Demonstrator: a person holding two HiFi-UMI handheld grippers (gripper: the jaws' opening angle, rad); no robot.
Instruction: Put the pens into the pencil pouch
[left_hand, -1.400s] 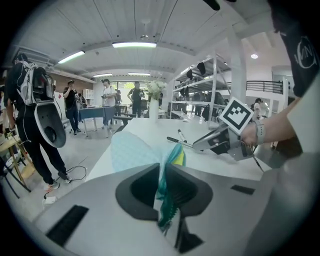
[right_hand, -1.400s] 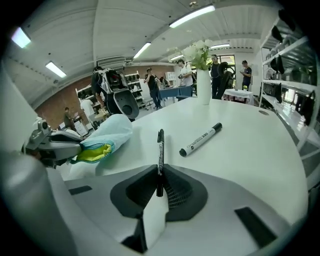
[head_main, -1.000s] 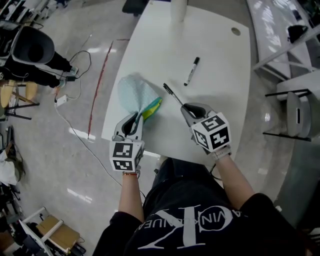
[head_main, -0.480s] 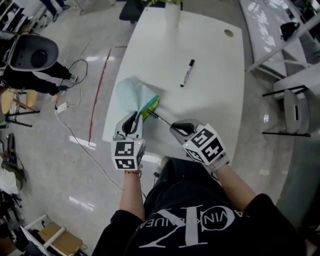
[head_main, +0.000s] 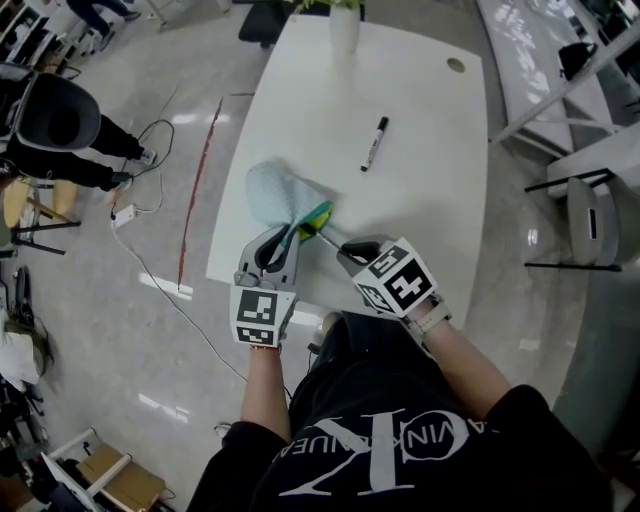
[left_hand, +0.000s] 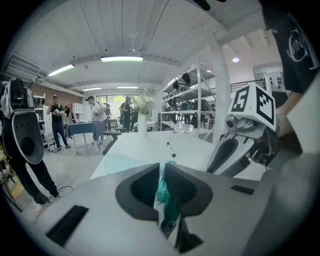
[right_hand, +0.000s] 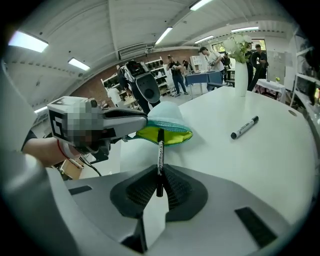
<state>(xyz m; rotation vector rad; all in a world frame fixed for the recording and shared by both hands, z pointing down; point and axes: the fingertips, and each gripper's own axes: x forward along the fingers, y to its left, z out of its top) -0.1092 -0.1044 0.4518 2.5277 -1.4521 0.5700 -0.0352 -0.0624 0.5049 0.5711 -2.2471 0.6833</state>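
A light teal pencil pouch (head_main: 281, 193) with a yellow-green lining lies on the white table (head_main: 420, 150). My left gripper (head_main: 288, 243) is shut on the pouch's teal rim (left_hand: 162, 187) and holds its mouth (right_hand: 165, 133) open. My right gripper (head_main: 341, 250) is shut on a black pen (right_hand: 160, 160). The pen's tip (head_main: 309, 229) sits at the pouch's mouth. A second black pen (head_main: 374, 144) lies loose further back on the table, also visible as the second pen (right_hand: 244, 127) in the right gripper view and the second pen (left_hand: 170, 149) in the left gripper view.
A white vase (head_main: 345, 28) with flowers stands at the table's far end, near a round cable hole (head_main: 457, 66). Cables (head_main: 140, 200) and a red floor line (head_main: 195, 180) run left of the table. White shelving (head_main: 560, 60) stands on the right. People stand in the background.
My right gripper has carried the pen leftward from mid-table to the pouch's mouth. My left gripper has lifted and shifted the pouch's rim slightly to the right.
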